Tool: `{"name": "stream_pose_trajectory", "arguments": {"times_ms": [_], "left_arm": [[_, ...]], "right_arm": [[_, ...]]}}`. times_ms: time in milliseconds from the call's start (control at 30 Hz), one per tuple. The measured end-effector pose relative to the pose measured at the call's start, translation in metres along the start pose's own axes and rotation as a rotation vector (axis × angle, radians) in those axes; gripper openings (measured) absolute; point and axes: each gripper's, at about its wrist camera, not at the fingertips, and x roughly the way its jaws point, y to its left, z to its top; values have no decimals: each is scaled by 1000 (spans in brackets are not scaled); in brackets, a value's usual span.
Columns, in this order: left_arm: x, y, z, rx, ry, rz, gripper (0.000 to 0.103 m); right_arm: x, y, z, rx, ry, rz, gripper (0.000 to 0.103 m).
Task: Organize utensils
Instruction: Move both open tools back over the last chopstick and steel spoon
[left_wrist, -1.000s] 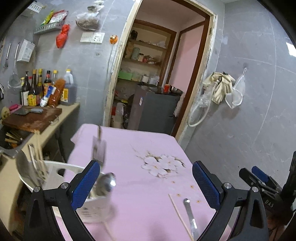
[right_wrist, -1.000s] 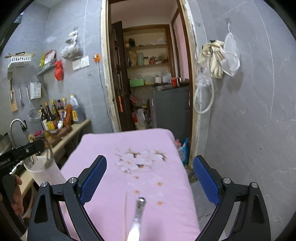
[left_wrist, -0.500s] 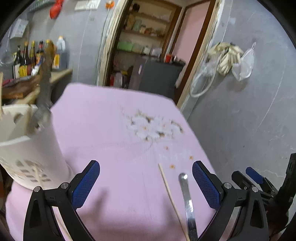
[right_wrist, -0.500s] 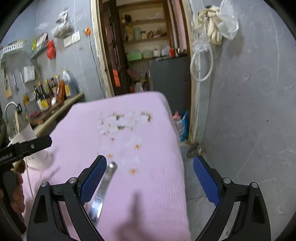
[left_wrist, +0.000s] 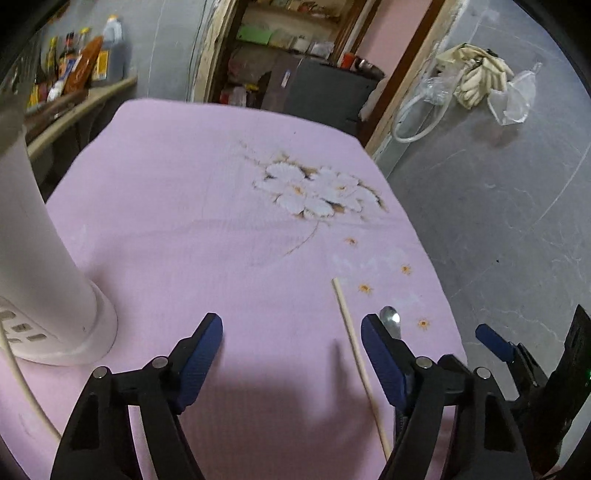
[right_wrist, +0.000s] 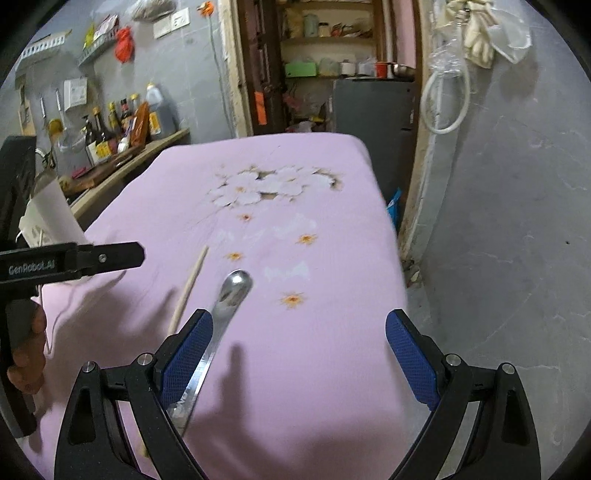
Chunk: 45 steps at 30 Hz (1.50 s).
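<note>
Left gripper (left_wrist: 291, 347) and right gripper (right_wrist: 299, 354): both spread wide, empty. Still loose near the pink tablecloth's (left_wrist: 177, 206) right edge: pale wooden chopstick (left_wrist: 356, 354), steel spoon (right_wrist: 221, 317). Tall white plastic utensil holder (left_wrist: 40, 258) stood at left edge; its contents unseen.

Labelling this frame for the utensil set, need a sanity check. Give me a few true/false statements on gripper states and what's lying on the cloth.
1. Both hand-held grippers are open and hold nothing. True: left hand-held gripper, right hand-held gripper.
2. The metal spoon is standing in the white utensil holder. False: it lies flat on the pink tablecloth.
3. A wooden chopstick lies beside the spoon. True.
4. The tablecloth is plain. False: it has a flower print.
</note>
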Motion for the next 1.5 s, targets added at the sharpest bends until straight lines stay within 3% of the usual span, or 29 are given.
{"name": "stream_pose_trajectory", "arguments": {"times_ms": [700, 967, 1267, 1333, 1500], "left_arm": [[0, 9, 0, -24, 17, 4, 75], [4, -3, 1, 26, 47, -40, 74], [30, -27, 0, 89, 160, -124, 48], [34, -34, 0, 114, 165, -97, 46], [43, -57, 0, 239, 165, 19, 44]], "right_arm": [[21, 38, -4, -142, 130, -54, 92], [14, 6, -5, -89, 152, -99, 92], [22, -29, -9, -13, 145, -6, 92], [25, -34, -6, -2, 148, 12, 91], [38, -40, 4, 10, 147, 48, 76]]}}
